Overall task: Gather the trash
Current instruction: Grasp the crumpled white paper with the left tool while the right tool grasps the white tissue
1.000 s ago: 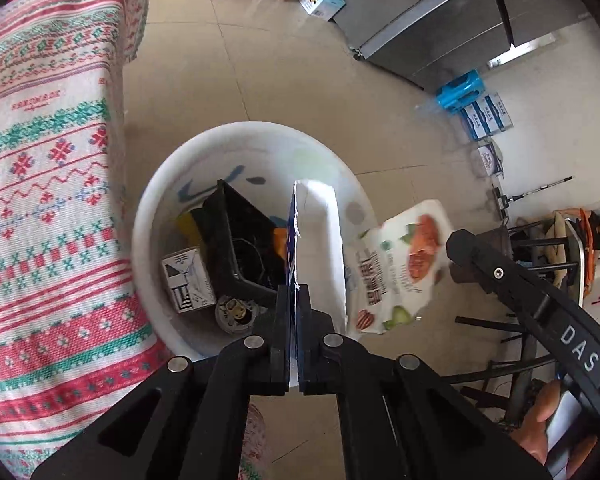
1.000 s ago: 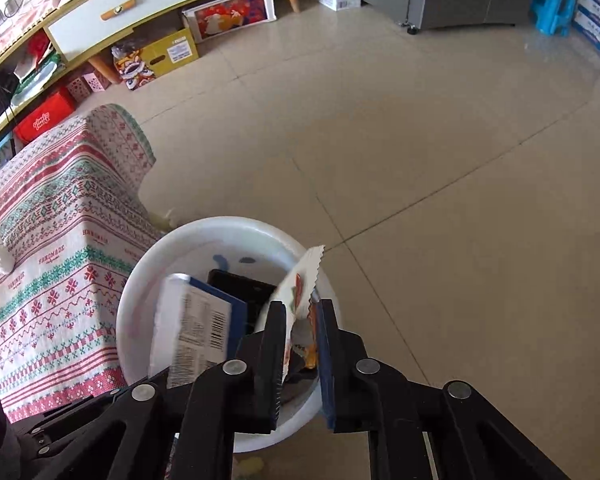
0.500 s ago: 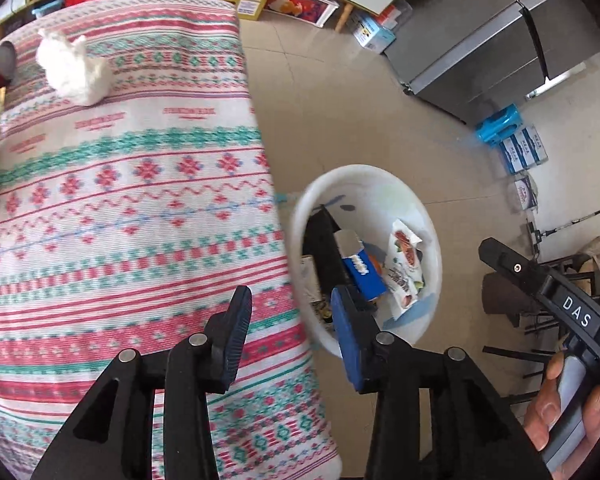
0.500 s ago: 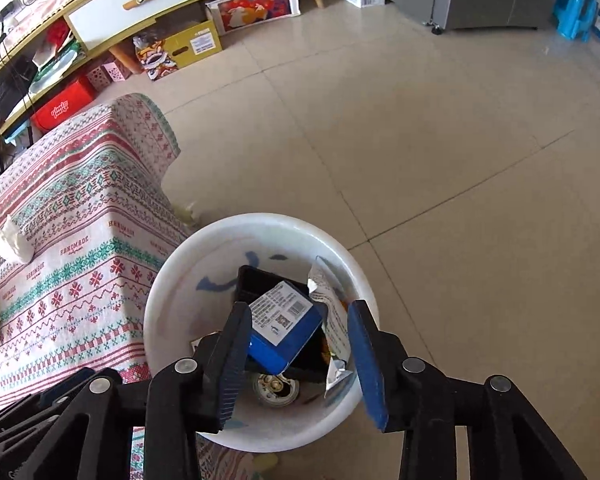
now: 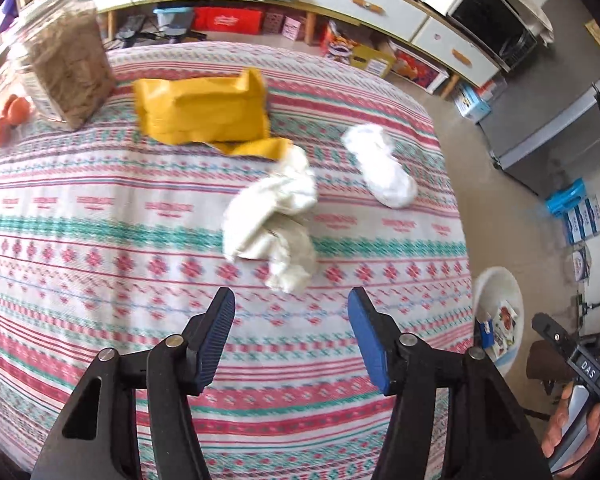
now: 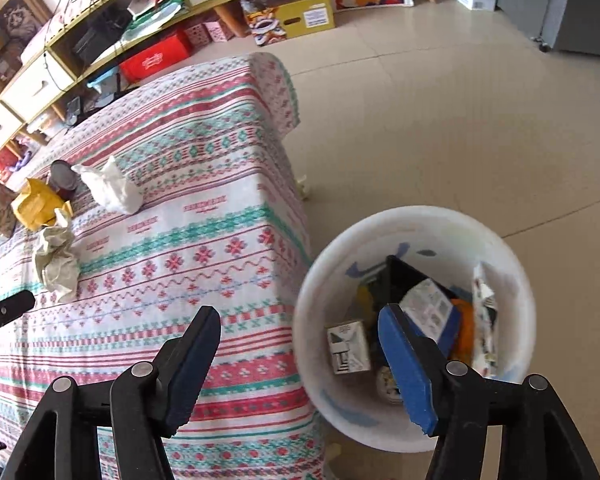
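My left gripper (image 5: 290, 340) is open and empty above the patterned tablecloth (image 5: 100, 248), just short of a crumpled cream paper wad (image 5: 274, 220). A white tissue wad (image 5: 380, 172) and a yellow padded envelope (image 5: 204, 110) lie farther on. My right gripper (image 6: 300, 364) is open and empty, straddling the table edge and the white trash bin (image 6: 332, 264) on the floor. The bin holds a blue box (image 6: 432, 308), a snack wrapper (image 6: 484, 320), a black tray and small cartons. The bin also shows at the right of the left wrist view (image 5: 496, 280).
A clear jar of brown material (image 5: 66, 56) and orange fruits (image 5: 10, 114) stand at the table's far left. A dark can (image 6: 62, 174) sits by the envelope. Shelving with boxes lines the back wall; a grey fridge (image 5: 552, 120) stands right. Tiled floor (image 6: 440, 120) surrounds the bin.
Both grippers opened and dropped the blue box and the snack wrapper into the bin. My left gripper then swung left over the table toward the paper wads; the right shifted left and opened wider.
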